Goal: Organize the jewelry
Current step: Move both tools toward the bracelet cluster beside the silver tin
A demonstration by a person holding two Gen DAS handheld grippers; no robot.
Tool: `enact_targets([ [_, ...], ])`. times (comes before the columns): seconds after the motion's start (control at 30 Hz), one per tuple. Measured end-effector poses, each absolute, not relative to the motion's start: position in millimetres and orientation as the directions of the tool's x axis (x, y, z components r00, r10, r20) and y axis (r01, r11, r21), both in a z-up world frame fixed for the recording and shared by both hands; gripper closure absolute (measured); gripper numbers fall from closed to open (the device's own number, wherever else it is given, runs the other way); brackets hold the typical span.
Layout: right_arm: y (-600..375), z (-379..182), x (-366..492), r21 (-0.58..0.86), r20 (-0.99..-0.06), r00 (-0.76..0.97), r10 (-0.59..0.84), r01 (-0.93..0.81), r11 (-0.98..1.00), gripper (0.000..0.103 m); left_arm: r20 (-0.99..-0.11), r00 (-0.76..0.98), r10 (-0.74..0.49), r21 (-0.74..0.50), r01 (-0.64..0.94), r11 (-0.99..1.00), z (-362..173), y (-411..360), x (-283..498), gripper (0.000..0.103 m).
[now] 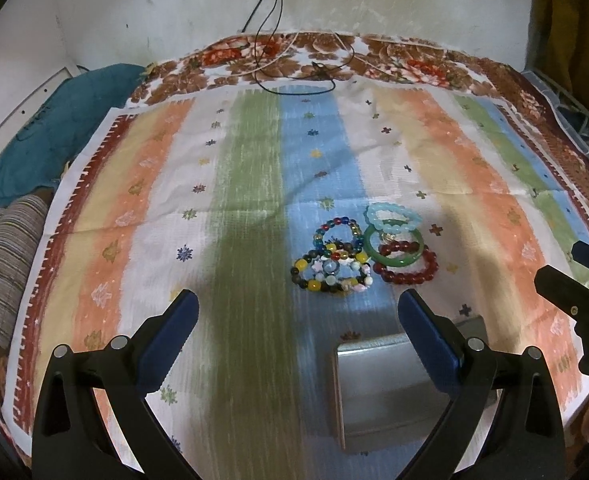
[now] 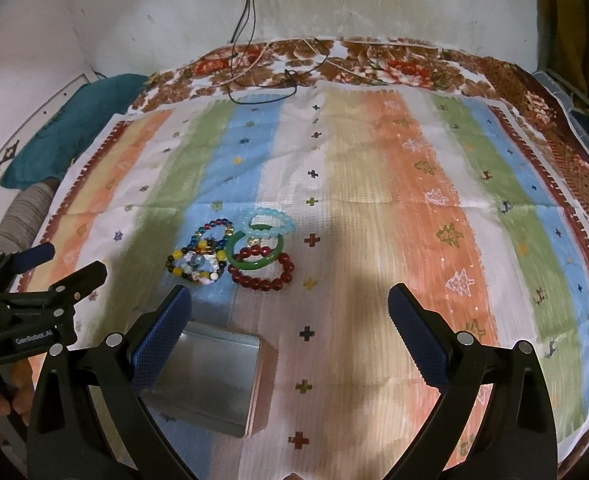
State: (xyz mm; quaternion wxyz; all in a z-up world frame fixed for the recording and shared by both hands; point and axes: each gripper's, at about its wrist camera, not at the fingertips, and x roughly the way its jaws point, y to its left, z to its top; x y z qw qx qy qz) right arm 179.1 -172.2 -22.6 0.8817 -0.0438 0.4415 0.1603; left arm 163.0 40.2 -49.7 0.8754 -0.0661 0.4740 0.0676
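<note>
Nothing looks sorted yet: both the left tool point(image 1: 296, 318) and right tool point(image 2: 290, 310) hang wide apart and empty above a striped cloth point(image 2: 374, 168), bracelets point(image 2: 234, 252) piled just beyond an empty tin box point(image 2: 214, 376)

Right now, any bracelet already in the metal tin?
No. The metal tin shows only its bare silver floor, while the bracelets, including the green bangle, lie piled on the striped cloth beyond it.
</note>
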Motion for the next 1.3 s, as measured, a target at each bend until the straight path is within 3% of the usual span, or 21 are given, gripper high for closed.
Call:
enact_targets([
  [1.3,-143,-74,265,0.032,-0.850,0.497,0.173,-0.280,0.959,0.003,-0.889,0.457,-0.019,-0.124,-0.201,0.972,-112,66,249,0.006],
])
